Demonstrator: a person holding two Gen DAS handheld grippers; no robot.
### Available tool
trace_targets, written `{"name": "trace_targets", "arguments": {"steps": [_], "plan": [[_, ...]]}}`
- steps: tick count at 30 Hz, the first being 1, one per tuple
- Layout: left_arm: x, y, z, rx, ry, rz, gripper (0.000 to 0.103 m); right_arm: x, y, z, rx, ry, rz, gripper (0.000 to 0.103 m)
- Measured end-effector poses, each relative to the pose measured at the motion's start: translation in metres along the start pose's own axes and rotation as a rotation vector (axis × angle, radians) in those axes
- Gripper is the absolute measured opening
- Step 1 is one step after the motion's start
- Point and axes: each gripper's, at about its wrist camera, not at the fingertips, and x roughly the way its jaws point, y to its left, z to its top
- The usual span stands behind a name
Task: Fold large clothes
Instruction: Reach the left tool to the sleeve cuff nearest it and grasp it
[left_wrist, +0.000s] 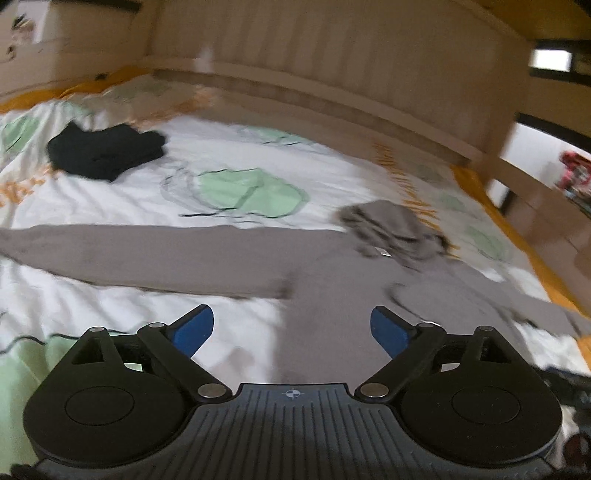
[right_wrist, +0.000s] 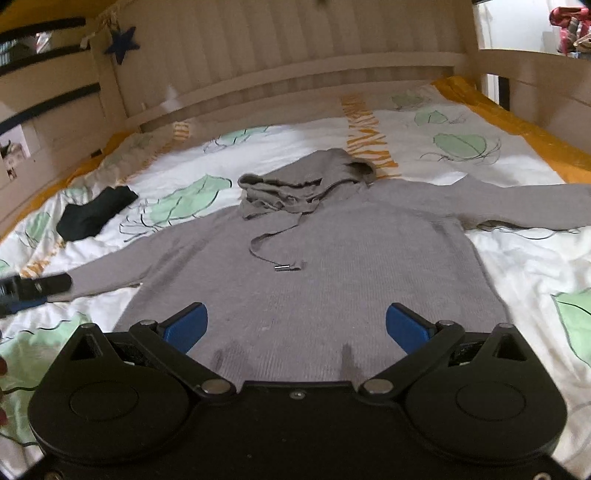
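Note:
A grey knitted hoodie (right_wrist: 332, 258) lies flat on the bed, front up, both sleeves spread sideways and its hood (right_wrist: 306, 181) bunched at the top with a drawstring trailing down the chest. My right gripper (right_wrist: 295, 325) hovers over the hoodie's lower body, jaws wide apart, nothing between them. In the left wrist view the hoodie (left_wrist: 325, 295) runs across the frame with its left sleeve (left_wrist: 129, 254) stretched out. My left gripper (left_wrist: 291, 326) stands open above the armpit area, nothing held. The left gripper (right_wrist: 22, 290) also shows as a dark blur by the sleeve's end.
A folded black garment (left_wrist: 107, 149) lies on the leaf-printed white duvet (left_wrist: 229, 155) beyond the left sleeve. A cream slatted headboard (right_wrist: 295, 66) bounds the far side. An orange sheet edge (right_wrist: 517, 122) lines the right side.

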Motion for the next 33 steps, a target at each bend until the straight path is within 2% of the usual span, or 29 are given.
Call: {"name": "trace_targets", "arguments": {"steps": [7, 13, 17, 23, 29, 33], "plan": [[0.027, 0.085, 0.029, -0.162, 0.025, 0.123, 0.093, 0.031, 0.011, 0.001, 0.007, 0.062, 0.019, 0.102], [0.044, 0.156, 0.048, -0.263, 0.045, 0.235, 0.093, 0.048, 0.023, 0.003, -0.014, 0.100, 0.030, 0.102], [0.058, 0.194, 0.054, -0.336, 0.057, 0.246, 0.093, 0.059, 0.028, 0.004, -0.029, 0.121, 0.034, 0.102], [0.081, 0.233, 0.051, -0.388, 0.094, 0.300, 0.094, 0.082, 0.031, 0.001, -0.040, 0.158, 0.019, 0.102], [0.093, 0.253, 0.049, -0.412, 0.040, 0.276, 0.099, 0.103, 0.029, -0.009, -0.049, 0.189, 0.003, 0.102], [0.100, 0.265, 0.053, -0.440, 0.005, 0.236, 0.102, 0.109, 0.038, -0.018, -0.144, 0.167, -0.037, 0.103]]}}
